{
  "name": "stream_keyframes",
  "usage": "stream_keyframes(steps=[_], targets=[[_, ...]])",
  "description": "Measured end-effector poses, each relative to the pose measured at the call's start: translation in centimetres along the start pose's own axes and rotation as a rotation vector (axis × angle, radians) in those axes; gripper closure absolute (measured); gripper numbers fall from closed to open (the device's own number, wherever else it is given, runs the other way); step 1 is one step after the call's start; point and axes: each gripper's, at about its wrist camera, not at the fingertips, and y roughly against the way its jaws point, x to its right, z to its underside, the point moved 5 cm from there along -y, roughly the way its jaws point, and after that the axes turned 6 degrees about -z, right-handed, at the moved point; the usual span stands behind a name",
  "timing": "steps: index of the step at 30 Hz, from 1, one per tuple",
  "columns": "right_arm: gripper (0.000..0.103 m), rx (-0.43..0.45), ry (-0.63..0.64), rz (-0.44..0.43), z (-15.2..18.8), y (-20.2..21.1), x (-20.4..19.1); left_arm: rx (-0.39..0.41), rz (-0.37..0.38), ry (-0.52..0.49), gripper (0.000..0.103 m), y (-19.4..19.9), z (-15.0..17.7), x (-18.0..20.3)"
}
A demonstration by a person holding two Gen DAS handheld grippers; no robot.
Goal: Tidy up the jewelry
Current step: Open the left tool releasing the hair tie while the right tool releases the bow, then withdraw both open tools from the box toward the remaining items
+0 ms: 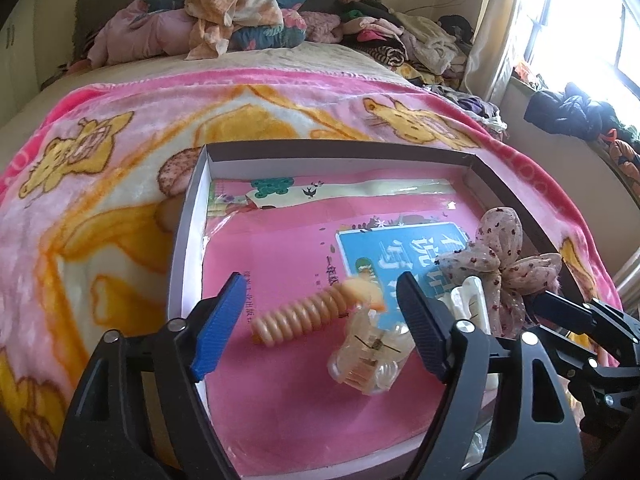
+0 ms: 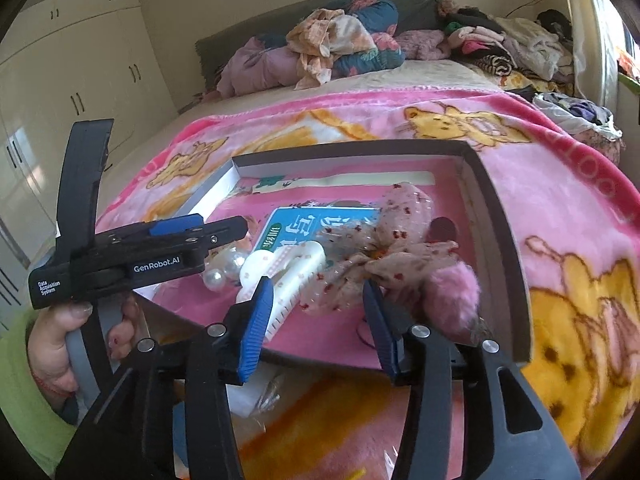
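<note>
My left gripper (image 1: pixel 320 328) has its jaws spread wide and empty. Between its blue pads (image 1: pixel 218 326) lie a peach spiral hair tie (image 1: pixel 298 316) and, just beside it toward me, a clear claw clip (image 1: pixel 370 360); neither touches the pads.

My right gripper (image 2: pixel 316 324) is also spread and grips nothing. Its tips hover at the near edge of a shallow box (image 2: pixel 500 216), with a white claw clip (image 2: pixel 284 276) by its left pad and a spotted fabric bow (image 2: pixel 376 256) between and beyond the fingers. A fluffy pink pompom (image 2: pixel 452 296) sits just beside the bow, near the right finger. A few pearl beads (image 2: pixel 218 276) show behind the left gripper's body; I cannot tell whether they belong to the clear clip.

All these hair pieces rest inside the box, on a pink book cover (image 1: pixel 280 256) with a blue label (image 1: pixel 384 256) that lines its floor. The box lies on a pink cartoon-bear blanket (image 1: pixel 100 184) spread over a bed. Piled clothes (image 1: pixel 240 12) sit at the bed's far end, cream wardrobes (image 2: pixel 60 80) stand to the left, and a bright window (image 1: pixel 580 28) is on the right.
</note>
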Motion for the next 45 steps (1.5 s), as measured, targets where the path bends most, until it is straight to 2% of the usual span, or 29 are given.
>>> stream_keyframes(steps=[3,7,17,21,32,45], targets=[[0.047,0.016,-0.016,0.019,0.2,0.7,0.5,0.006,-0.003,0.000,0.029,0.2,0.0,0.2],[0.042,0.031,-0.038,0.039,0.6,1.6,1.2,0.015,-0.007,-0.001,0.025,0.7,0.0,0.3],[0.037,0.063,-0.054,0.087,1.3,3.8,2.1,0.046,0.001,0.011,0.015,3.0,0.5,0.7],[0.029,0.084,-0.048,0.106,1.3,4.8,2.0,0.061,0.012,0.018,0.013,4.2,1.0,0.8],[0.029,0.119,-0.040,0.135,1.9,7.9,2.2,0.101,0.024,0.033,0.012,7.7,2.7,0.8],[0.029,0.138,-0.030,0.133,3.5,10.1,1.3,0.103,0.018,0.007,0.012,9.7,4.9,0.8]])
